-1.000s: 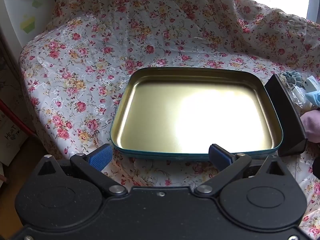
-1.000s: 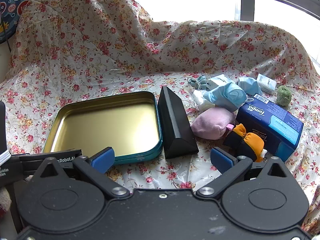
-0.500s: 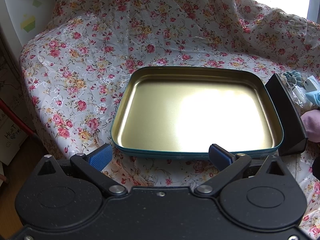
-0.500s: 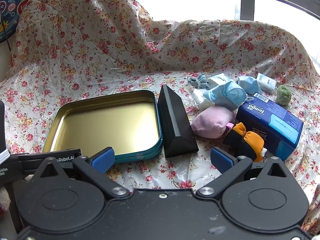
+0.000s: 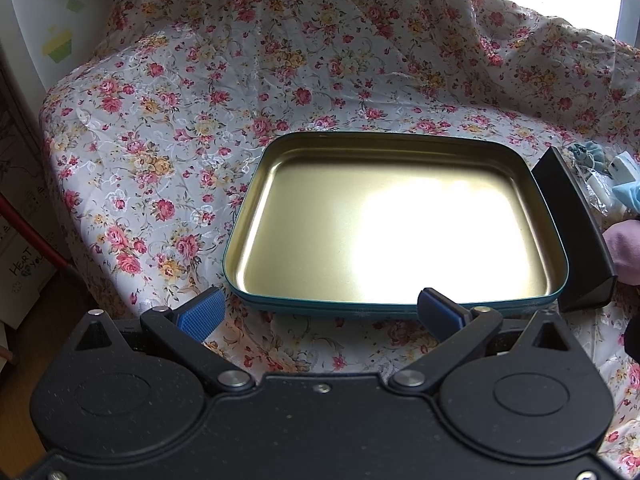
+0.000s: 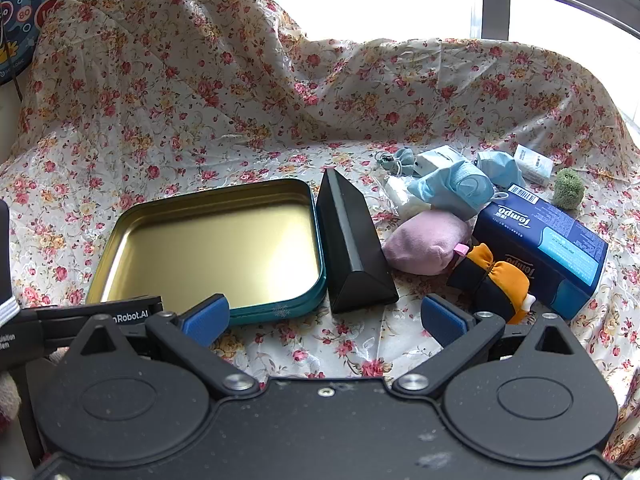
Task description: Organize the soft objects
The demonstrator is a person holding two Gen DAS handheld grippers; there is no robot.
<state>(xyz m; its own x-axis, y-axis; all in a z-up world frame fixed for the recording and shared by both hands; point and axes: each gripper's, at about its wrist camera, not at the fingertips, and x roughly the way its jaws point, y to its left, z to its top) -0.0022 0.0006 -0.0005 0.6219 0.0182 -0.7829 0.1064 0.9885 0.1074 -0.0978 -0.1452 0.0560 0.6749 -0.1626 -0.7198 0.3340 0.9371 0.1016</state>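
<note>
Left tongs [image 5: 318,312]: blue-tipped fingers spread wide apart, nothing between them, hovering just short of the near rim of the tin.
Right tongs [image 6: 325,320]: fingers also wide apart and holding nothing, above the floral cloth [image 6: 200,120] in front of the black wedge.
Tin [image 6: 120,228]: shallow, gold inside, teal outside, lying flat on the cloth-covered surface with nothing in it; a bright glare sits on its floor in the left wrist view.
Black wedge [image 6: 352,248]: a triangular black block lying just beside the tin's right side, between the tin and the soft things.
Pink pouch [image 6: 428,244]: right of the wedge, near it, resting on the cloth.
Orange and black plush [image 6: 492,280]: in front of the pink pouch and touching the tissue box, close to the right finger of the right tongs.
Tissue box [image 6: 552,240]: dark blue, lying on its side at the right.
Blue face mask [image 6: 456,188]: bunched up behind the pink pouch, against the box's far end.
Small grey-blue pouch [image 6: 402,158]: further back, with a cord.
White packets [image 6: 532,164]: at the rear, one of them beside a second blue mask [image 6: 500,164].
Green fuzzy ball [image 6: 567,187]: at the far right, behind the tissue box.
Other gripper body [image 6: 80,316]: seen at the left edge of the right wrist view, overlapping the tin's near corner.
</note>
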